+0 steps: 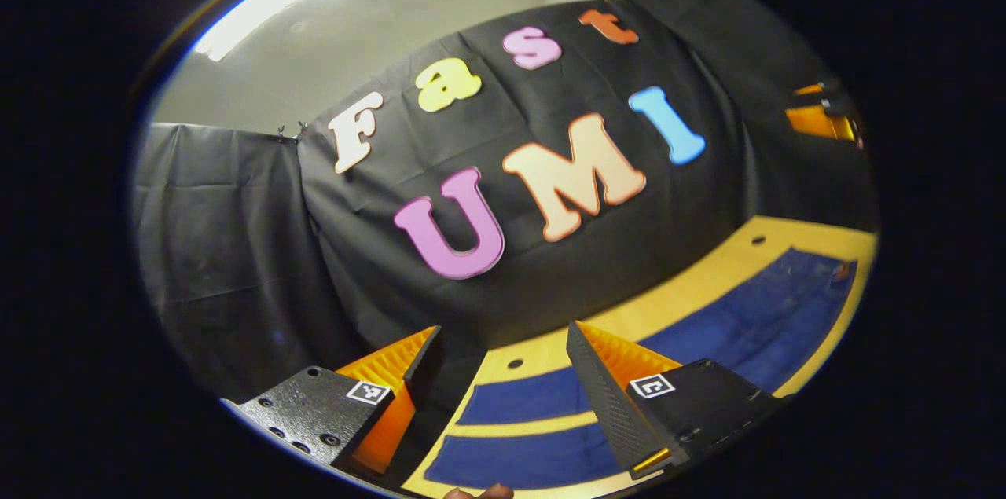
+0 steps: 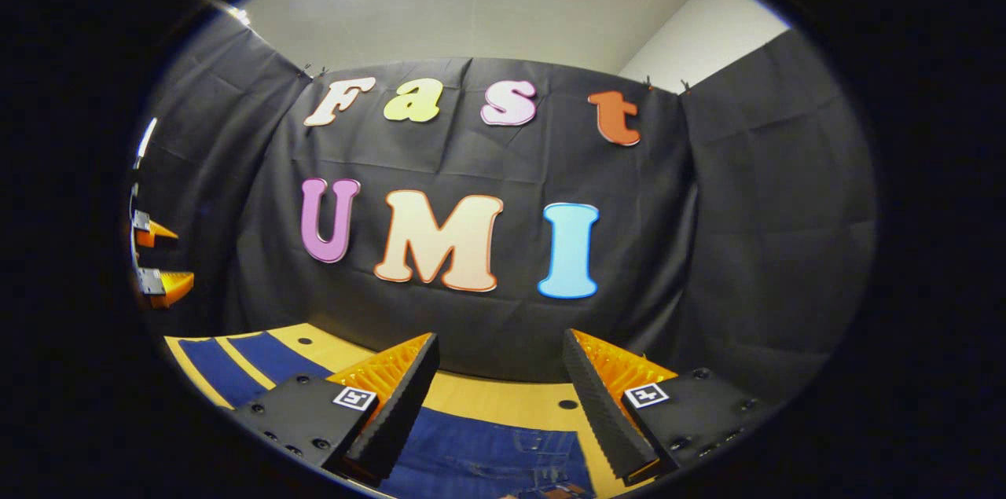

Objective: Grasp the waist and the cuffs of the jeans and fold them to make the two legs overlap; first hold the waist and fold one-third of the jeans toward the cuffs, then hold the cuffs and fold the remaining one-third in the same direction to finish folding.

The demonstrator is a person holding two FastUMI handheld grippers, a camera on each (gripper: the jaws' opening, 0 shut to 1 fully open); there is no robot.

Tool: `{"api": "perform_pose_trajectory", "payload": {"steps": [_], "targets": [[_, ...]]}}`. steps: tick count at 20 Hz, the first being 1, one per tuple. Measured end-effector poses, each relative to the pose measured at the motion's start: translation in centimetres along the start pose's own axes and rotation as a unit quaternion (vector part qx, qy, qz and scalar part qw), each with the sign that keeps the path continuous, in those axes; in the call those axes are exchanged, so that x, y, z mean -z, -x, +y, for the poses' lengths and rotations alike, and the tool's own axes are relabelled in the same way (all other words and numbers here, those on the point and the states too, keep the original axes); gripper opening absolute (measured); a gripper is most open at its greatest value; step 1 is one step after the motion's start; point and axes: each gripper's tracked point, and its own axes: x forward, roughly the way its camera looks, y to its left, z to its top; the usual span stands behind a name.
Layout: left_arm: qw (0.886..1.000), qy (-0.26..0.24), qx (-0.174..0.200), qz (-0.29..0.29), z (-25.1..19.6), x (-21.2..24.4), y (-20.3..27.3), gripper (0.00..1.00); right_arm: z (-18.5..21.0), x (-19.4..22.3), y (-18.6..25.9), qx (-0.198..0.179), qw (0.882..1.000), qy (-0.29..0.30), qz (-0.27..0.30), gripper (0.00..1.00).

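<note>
Fingers (image 1: 585, 373) of both grippers spread, holding nothing | jeans (image 2: 487, 452) flat on bench (image 2: 503, 393) below them | risk: pinching one denim layer, legs misalign.

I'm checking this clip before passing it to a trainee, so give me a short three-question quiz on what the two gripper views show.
1. True or false: the jeans lie spread flat on the table with the two legs apart.
2. Multiple choice: the left gripper is A) shut on the jeans, B) open above the table, C) shut on nothing.
3. Fill in: in the right gripper view, the right gripper is ____, with the jeans' waist end below it.

Key: 1 true; 2 B; 3 open.
</note>
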Motion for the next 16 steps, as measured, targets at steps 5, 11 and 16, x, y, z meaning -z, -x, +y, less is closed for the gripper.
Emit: {"api": "perform_pose_trajectory", "payload": {"steps": [5,11,16], "targets": [[0.992,-0.082,0.046,0.083,0.9,8.8,0.4,0.95,2.2,-0.2,-1.8,-0.002,1.0,0.008,0.001,0.98],[0.956,-0.206,0.121,0.168,3.0,20.1,0.0,0.95,6.2,1.6,-2.8,0.0,1.0,0.024,0.019,0.98],[0.913,-0.291,0.193,0.21,3.8,27.7,0.7,0.95,8.6,3.3,-2.9,0.011,0.998,0.041,0.04,1.0]]}}
